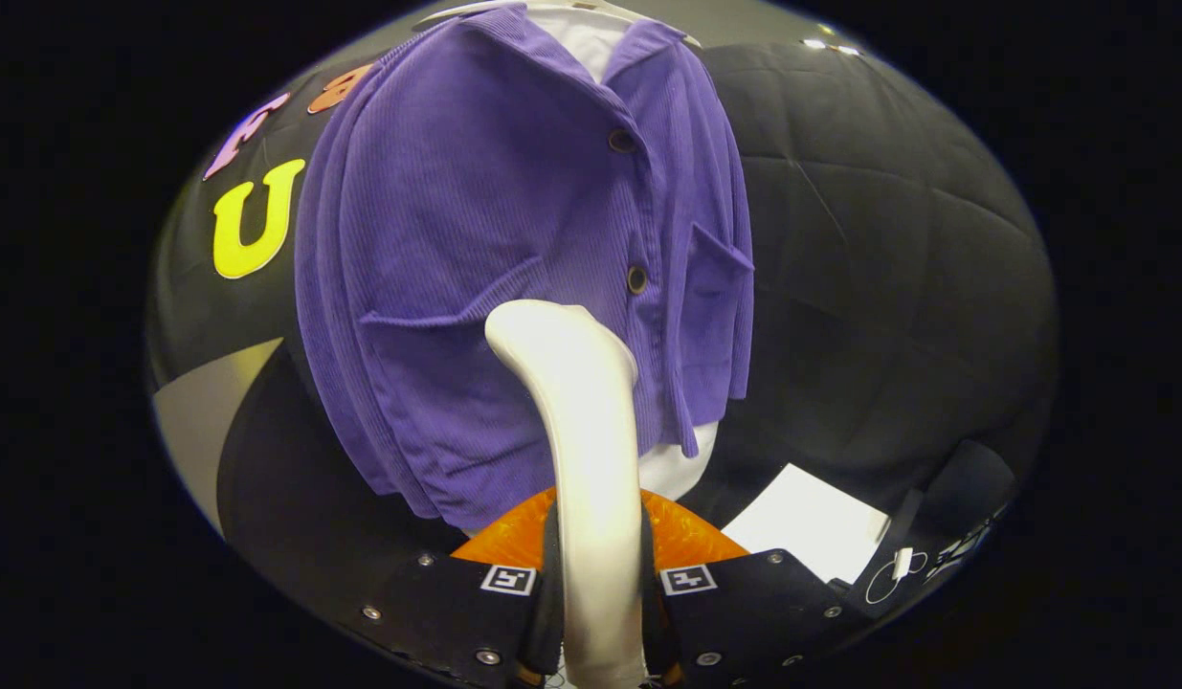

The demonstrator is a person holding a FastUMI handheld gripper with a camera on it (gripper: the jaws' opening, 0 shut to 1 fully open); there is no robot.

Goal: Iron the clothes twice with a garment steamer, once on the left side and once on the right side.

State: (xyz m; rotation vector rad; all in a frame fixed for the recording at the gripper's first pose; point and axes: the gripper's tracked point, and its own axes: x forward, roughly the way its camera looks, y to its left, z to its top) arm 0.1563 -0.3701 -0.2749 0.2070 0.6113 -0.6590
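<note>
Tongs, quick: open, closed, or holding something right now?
Tongs: closed on the white steamer handle, its head against the purple jacket.

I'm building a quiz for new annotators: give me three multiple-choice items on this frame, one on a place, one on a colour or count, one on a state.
1. Where is the steamer head?
A. against the jacket front, near the lower button
B. on the white sheet
C. at the collar

2. What colour is the jacket on the hanger?
A. green
B. purple
C. red

3. What are the gripper's fingers doing?
A. spread wide, holding nothing
B. pinching the jacket's hem
C. shut on the steamer's handle

Answers: 1 A, the garment steamer rises from the gripper to the purple jacket beside its lower button. 2 B, its ribbed cloth is purple. 3 C, both fingers press the handle's sides.
</note>
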